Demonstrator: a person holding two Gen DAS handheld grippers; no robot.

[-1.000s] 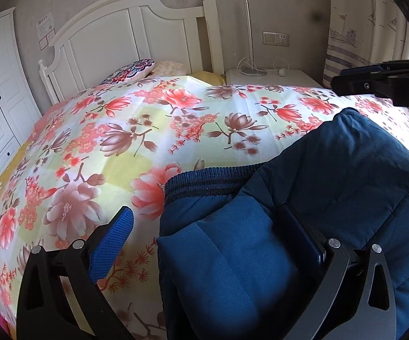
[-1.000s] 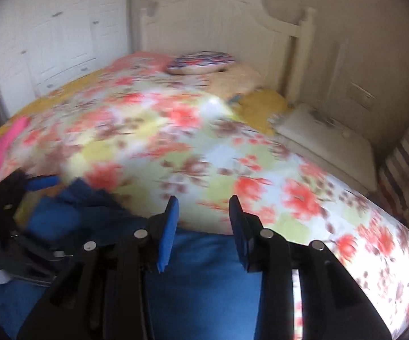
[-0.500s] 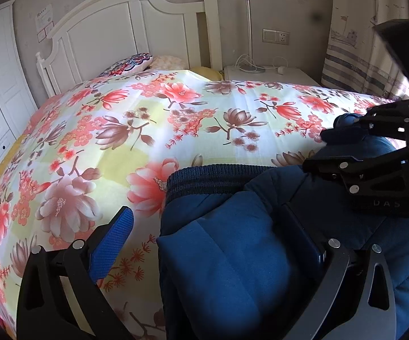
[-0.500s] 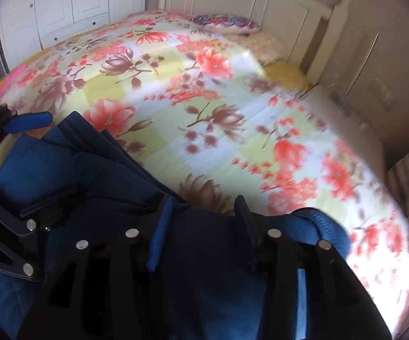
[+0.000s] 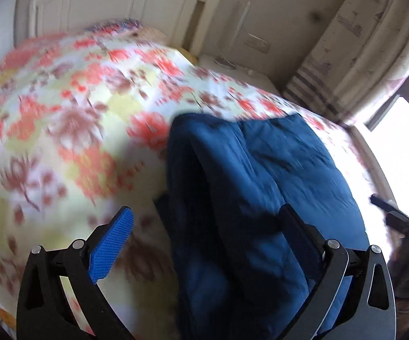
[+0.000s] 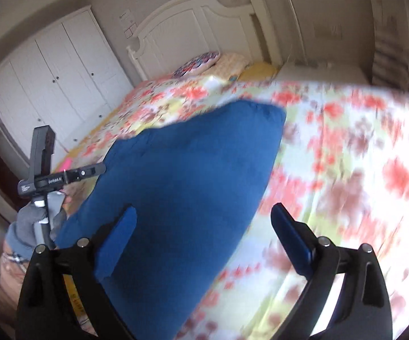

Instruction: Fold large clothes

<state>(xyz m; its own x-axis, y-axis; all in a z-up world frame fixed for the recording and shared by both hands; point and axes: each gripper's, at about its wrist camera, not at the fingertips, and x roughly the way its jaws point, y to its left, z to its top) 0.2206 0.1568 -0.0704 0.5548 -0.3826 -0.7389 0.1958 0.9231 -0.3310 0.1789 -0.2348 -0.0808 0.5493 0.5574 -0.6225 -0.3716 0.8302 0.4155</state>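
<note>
One blue garment (image 5: 264,170), apparently folded, on bedspread (image 5: 71,119)

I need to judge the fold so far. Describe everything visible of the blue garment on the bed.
The blue garment is thick, padded, quilted-looking fabric, deep blue, folded into a bulky stack with a doubled edge along one side. It lies on the floral bedspread near the bed's foot end. In the right wrist view it forms a smooth, wedge-shaped mass. No pad presses on it in either view. Both views are motion-blurred, so seams stay unclear.
</note>
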